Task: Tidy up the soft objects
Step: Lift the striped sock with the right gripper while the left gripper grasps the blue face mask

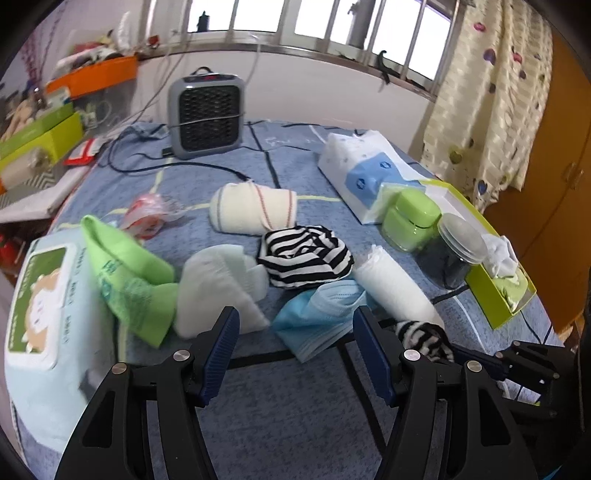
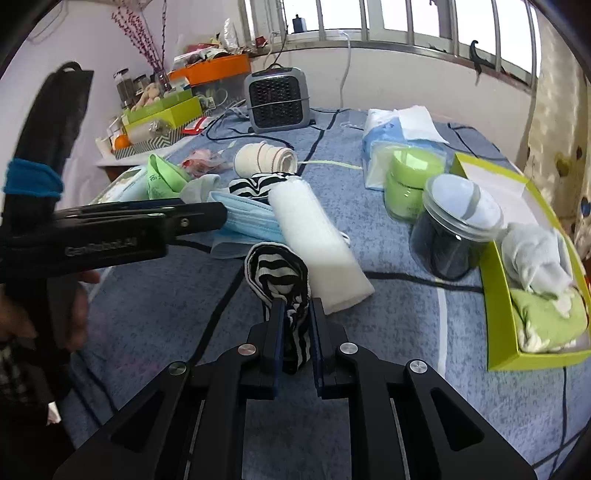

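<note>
Covering the bed (image 1: 295, 424), a blue checked sheet lies under open left fingers (image 1: 295, 328) and right fingers (image 2: 295, 314) pinching a striped sock (image 2: 280, 273).

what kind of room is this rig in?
Likely a lived-in bedroom: the blue patterned sheet looks like a bed, a small space heater stands on it, and a floral curtain hangs beside the barred window.

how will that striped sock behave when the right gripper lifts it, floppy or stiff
Probably floppy: the striped sock sags in a soft fold ahead of the right gripper, whose pads are pinching it. It looks thin and light, so it should lift easily with its free end dangling. The knit looks grippy enough not to slip.
</note>
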`<act>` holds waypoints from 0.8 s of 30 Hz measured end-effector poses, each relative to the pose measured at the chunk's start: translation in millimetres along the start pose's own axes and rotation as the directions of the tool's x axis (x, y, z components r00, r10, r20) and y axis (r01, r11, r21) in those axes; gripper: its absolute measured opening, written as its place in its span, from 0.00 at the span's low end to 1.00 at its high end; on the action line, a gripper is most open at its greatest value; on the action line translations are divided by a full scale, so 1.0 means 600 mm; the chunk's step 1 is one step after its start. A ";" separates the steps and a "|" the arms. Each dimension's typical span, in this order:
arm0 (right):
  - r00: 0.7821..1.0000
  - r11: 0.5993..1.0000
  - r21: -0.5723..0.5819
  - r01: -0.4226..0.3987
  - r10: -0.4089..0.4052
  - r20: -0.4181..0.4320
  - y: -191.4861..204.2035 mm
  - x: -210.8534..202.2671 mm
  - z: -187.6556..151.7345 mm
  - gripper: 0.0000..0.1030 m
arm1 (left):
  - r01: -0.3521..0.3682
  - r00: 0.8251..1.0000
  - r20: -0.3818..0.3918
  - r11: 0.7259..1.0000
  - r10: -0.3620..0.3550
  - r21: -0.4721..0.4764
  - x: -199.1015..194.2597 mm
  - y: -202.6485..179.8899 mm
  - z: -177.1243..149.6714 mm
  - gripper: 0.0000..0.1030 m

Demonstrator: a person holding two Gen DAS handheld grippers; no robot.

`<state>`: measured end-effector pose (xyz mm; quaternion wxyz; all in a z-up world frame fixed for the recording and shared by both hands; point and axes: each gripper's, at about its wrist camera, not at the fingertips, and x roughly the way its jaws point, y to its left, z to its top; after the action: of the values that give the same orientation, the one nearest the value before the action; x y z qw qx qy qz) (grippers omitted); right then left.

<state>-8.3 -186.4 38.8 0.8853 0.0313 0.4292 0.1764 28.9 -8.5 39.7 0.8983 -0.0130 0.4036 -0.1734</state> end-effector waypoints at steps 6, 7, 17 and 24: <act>1.000 0.999 0.033 -0.026 0.026 -0.003 -0.017 -0.013 -0.010 0.13 | -0.006 1.000 -0.018 0.999 0.007 0.045 0.022 -0.014 0.005 0.62; 1.000 0.999 0.033 -0.030 0.030 -0.004 -0.019 -0.014 -0.011 0.13 | -0.010 1.000 -0.019 0.999 0.011 0.053 0.024 -0.018 0.005 0.62; 1.000 0.998 0.060 0.006 -0.007 0.011 -0.050 -0.039 -0.027 0.13 | 0.006 0.999 -0.036 0.993 -0.002 0.119 0.044 -0.048 0.001 0.62; 1.000 0.996 0.082 0.020 -0.022 0.018 -0.067 -0.045 -0.032 0.13 | 0.075 0.996 -0.053 0.987 -0.068 0.139 0.044 -0.068 -0.008 0.61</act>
<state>-26.9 -234.9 38.6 0.8890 0.0648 0.4281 0.1490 29.4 -54.8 23.9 0.8801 0.0401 0.4112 -0.2339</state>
